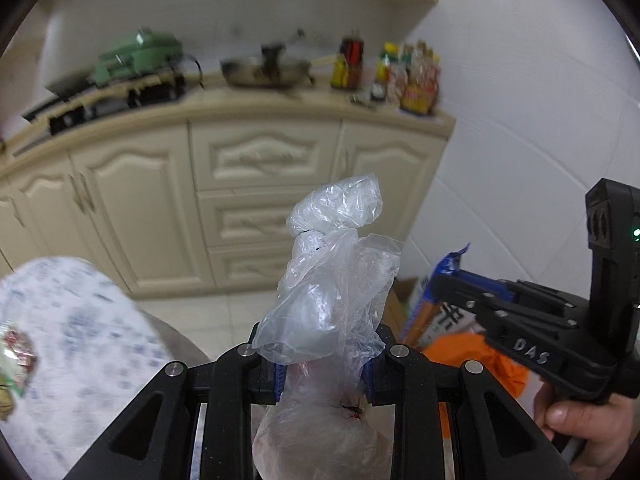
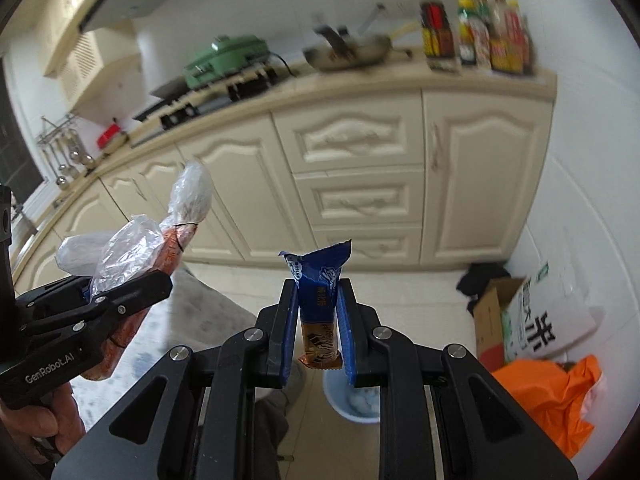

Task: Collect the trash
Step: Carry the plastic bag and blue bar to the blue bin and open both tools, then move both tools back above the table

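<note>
My left gripper [image 1: 324, 364] is shut on a clear plastic bag [image 1: 336, 264] with something orange-pink inside; the bag sticks up past the fingertips. It also shows in the right wrist view [image 2: 160, 248], held at the left by the left gripper [image 2: 120, 292]. My right gripper [image 2: 318, 320] is shut on a blue and brown snack wrapper [image 2: 318, 280], held upright. The right gripper [image 1: 452, 284] shows in the left wrist view with the wrapper [image 1: 448, 268]. A small pale blue bin [image 2: 356, 400] stands on the floor right below the wrapper.
Cream kitchen cabinets [image 2: 360, 184] run along the back, with a wok [image 2: 348, 54], bottles [image 2: 476, 36] and a green cooker [image 2: 224, 58] on top. A cardboard box [image 2: 492, 312], a white bag [image 2: 548, 316] and an orange bag [image 2: 556, 396] lie right. A patterned table [image 1: 72, 344] is left.
</note>
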Tool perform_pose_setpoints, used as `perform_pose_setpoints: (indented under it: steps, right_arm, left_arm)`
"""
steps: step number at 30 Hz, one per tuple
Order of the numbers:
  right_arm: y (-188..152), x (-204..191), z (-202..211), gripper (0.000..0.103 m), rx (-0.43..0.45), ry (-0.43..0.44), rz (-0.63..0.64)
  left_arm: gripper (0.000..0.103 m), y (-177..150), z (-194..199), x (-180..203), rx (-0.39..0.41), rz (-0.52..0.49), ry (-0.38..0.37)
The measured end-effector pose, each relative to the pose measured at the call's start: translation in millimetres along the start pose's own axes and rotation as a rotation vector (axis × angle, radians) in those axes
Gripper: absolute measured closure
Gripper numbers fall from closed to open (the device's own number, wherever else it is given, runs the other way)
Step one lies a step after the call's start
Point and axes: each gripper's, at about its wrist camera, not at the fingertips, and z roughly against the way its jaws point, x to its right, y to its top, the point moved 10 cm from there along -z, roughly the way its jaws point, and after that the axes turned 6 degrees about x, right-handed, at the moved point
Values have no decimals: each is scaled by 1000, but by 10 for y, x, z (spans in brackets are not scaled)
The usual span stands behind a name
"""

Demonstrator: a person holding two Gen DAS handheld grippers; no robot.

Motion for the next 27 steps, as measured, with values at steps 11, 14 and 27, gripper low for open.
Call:
perform_pose_setpoints:
  steps: [11,14,27]
  right_arm:
    - [-765,719,-999,81,-230,-42,-133]
    - [-909,841,-1173,81,-271,-43,-177]
    - [-882,936,-911,0,-199,-100,-284]
  left_arm:
    - [75,-119,-1456,51,-284,14,-39]
    - [48,-214,-1740,-28,-365,-1,9]
    - [5,-100,-1359,-105,-278,-33,127]
